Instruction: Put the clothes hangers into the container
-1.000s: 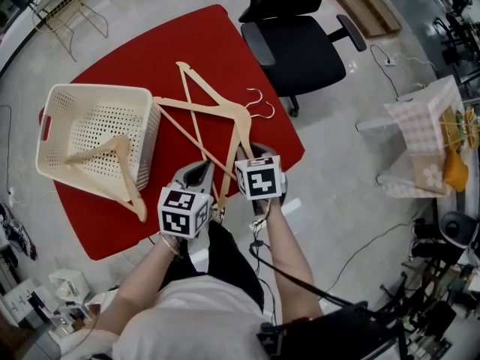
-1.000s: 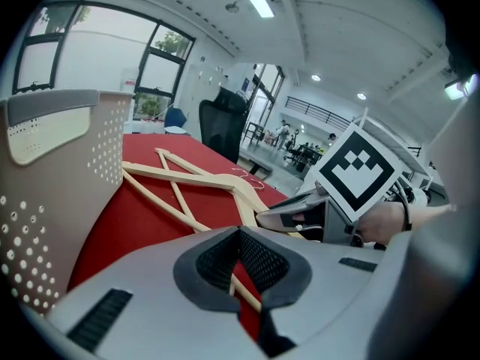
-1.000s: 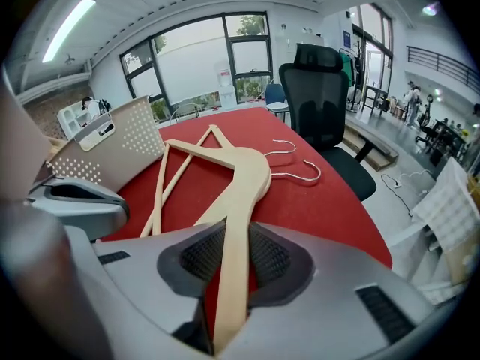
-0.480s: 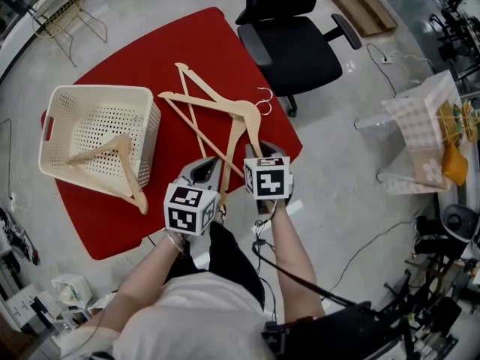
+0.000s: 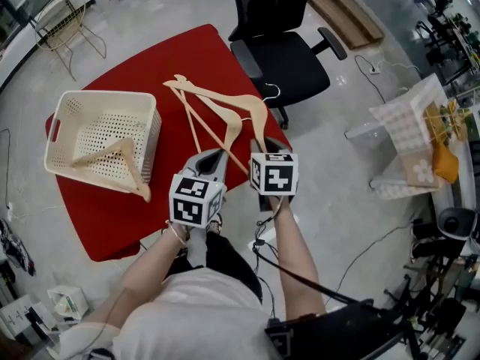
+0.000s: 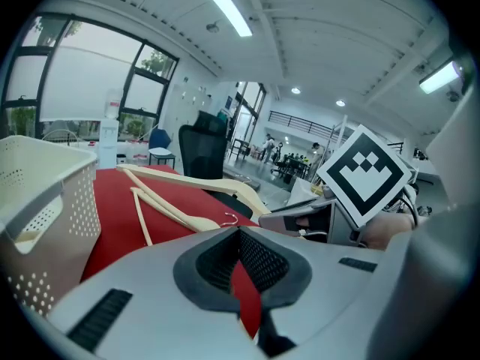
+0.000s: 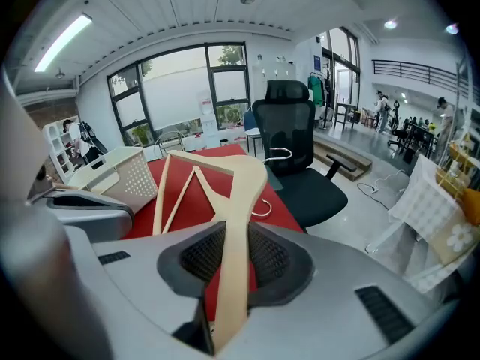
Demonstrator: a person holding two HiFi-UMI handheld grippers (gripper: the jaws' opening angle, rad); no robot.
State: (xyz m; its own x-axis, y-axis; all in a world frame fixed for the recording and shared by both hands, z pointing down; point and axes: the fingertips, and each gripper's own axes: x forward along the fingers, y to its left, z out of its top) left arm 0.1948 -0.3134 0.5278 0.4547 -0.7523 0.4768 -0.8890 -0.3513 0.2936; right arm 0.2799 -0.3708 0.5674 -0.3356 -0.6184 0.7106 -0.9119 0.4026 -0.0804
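A cream perforated basket [image 5: 64, 107] stands on the left of the red table [image 5: 112, 216], with one wooden hanger [image 5: 112, 156] lying in it. My right gripper [image 5: 264, 147] [image 7: 232, 231] is shut on the arm of a second wooden hanger [image 5: 257, 115] [image 7: 244, 175], which is tilted up off the table. A third hanger [image 5: 214, 118] [image 6: 172, 212] lies under it on the red top. My left gripper [image 5: 212, 160] [image 6: 240, 235] is close beside the right one, its pads shut with nothing between them.
A black office chair [image 5: 285, 43] stands just beyond the table's far right edge. A wire rack [image 5: 64, 13] is at the far left. A white side table with bags [image 5: 420, 126] is on the right, and cables run across the floor.
Both grippers have risen and moved forward. The hanger in the right gripper has lifted and tilted up off the table. The basket and its hanger have not moved.
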